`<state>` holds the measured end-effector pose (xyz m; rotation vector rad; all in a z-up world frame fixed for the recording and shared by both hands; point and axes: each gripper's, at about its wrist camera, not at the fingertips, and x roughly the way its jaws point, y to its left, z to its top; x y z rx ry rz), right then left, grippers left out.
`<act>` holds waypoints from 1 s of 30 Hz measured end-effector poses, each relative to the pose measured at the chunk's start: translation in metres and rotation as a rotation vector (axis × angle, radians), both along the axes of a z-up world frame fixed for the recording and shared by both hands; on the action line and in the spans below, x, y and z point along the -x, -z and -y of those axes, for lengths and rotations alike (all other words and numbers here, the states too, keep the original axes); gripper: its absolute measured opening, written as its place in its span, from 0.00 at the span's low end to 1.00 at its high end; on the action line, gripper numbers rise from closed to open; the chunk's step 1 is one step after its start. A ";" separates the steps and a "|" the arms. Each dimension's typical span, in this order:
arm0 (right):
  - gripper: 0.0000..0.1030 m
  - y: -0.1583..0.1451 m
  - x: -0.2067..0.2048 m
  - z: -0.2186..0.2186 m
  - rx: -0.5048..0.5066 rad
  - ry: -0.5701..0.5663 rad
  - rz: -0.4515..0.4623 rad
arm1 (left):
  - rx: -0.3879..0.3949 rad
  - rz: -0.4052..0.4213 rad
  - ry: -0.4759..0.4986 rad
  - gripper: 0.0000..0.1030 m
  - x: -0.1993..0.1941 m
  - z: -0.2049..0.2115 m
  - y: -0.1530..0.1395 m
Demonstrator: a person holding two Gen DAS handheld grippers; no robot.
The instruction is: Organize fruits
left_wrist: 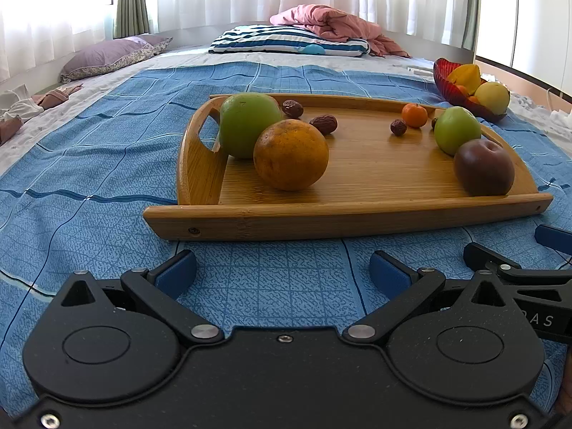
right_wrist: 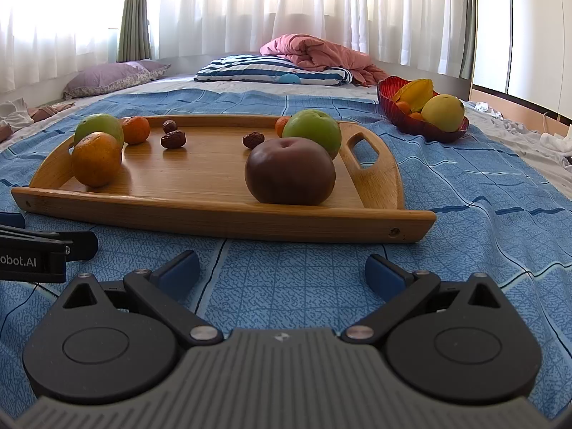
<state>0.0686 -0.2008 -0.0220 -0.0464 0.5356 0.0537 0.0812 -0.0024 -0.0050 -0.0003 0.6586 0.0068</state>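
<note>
Left wrist view: the left gripper hangs low over the blue bedspread, its blue-padded fingers spread wide with nothing between them. Straight ahead and near lies the wooden tray, its long wall facing the gripper. On the tray, ahead and slightly left, an orange sits touching a big green fruit behind it, next to the tray's handle cut-out. Two dates lie just behind these. Ahead to the right sit a dark plum-coloured fruit near the front wall and a second green fruit just behind it; a small tangerine and another date lie further back. Beyond the tray, far right, a red bowl holds yellow and orange fruit. Part of the right gripper shows at the right edge.

Right wrist view: the right gripper also sits low above the bedspread, fingers wide apart and empty. The tray lies ahead, reaching further left. The dark fruit is almost dead ahead, a green fruit touching it behind. Far left are the orange, the other green fruit and a tangerine; dates lie mid-tray. The red bowl stands ahead right, well apart from the tray. The left gripper edges in at left.
</note>
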 end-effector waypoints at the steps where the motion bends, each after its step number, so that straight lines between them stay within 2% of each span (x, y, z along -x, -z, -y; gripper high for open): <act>1: 1.00 0.000 0.000 0.000 0.000 0.000 0.000 | 0.000 0.000 0.000 1.00 0.000 0.000 0.000; 30: 1.00 0.000 0.000 0.000 0.000 0.000 -0.001 | -0.002 0.009 -0.001 1.00 0.002 0.001 0.000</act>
